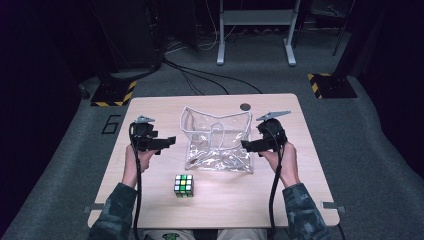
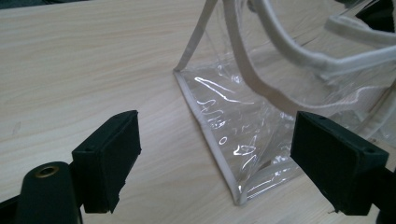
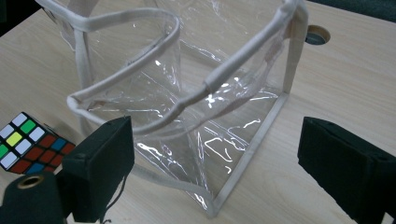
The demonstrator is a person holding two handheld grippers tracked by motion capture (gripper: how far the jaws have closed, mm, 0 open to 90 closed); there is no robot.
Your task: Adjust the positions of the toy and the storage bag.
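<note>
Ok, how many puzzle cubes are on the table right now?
1. The puzzle cube sits on the table, apart from and on the person's side of the clear bag. The bag looks empty.

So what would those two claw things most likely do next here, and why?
Probably the right gripper eases in to pinch the clear bag's white rim and steady the mouth. Both grippers are open and hold nothing, one at each side of the bag, which stands open and looks empty. The puzzle cube sits untouched on the table in front of the bag, so the left gripper seems free to fetch it afterwards.
</note>
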